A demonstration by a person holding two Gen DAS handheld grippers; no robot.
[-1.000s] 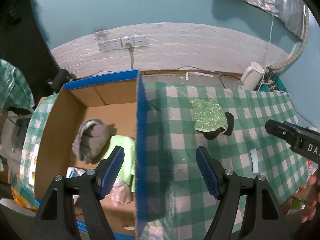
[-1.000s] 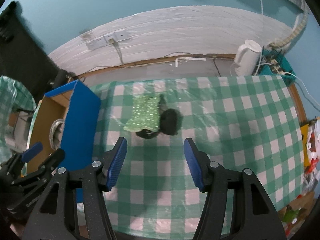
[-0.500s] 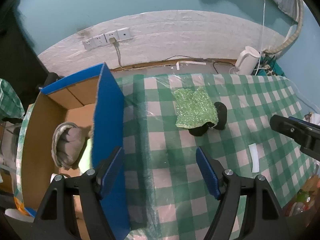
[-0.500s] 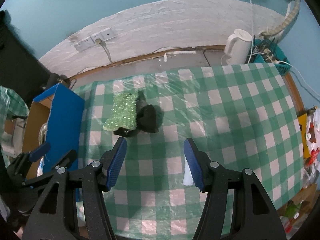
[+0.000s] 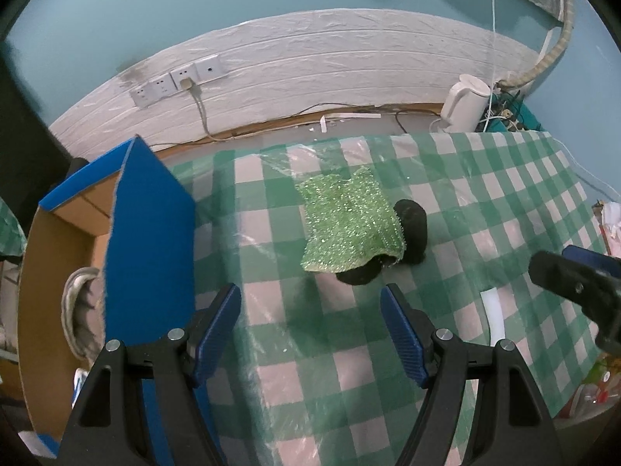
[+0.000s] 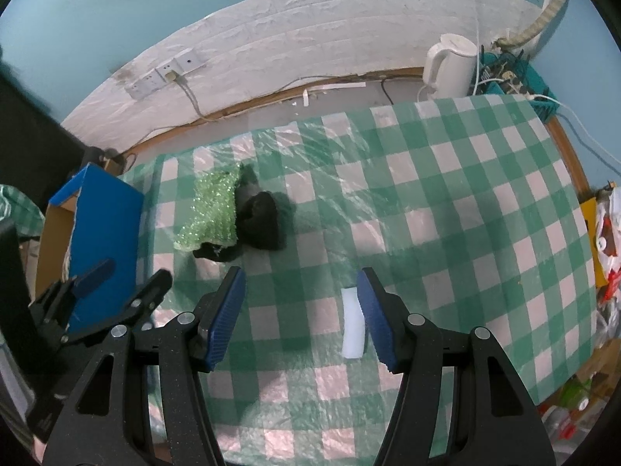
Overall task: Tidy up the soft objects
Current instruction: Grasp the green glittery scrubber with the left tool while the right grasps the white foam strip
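Note:
A sparkly green cloth (image 5: 351, 226) lies on the checked table, draped over a black soft item (image 5: 412, 231); both also show in the right wrist view as the cloth (image 6: 211, 209) and the black item (image 6: 262, 219). My left gripper (image 5: 310, 330) is open and empty, just in front of the cloth. My right gripper (image 6: 300, 310) is open and empty, nearer the table's front. A blue cardboard box (image 5: 151, 264) stands at the left, with a grey soft item (image 5: 79, 310) inside.
A white strip (image 6: 354, 322) lies on the green checked tablecloth (image 6: 446, 213) by my right gripper's right finger. A white kettle (image 6: 448, 64) and tangled cables stand behind the table at the back right. Wall sockets (image 5: 176, 79) are behind.
My left gripper has swung right, from over the box to in front of the green cloth. My right gripper has drifted right and back, bringing the white strip into view.

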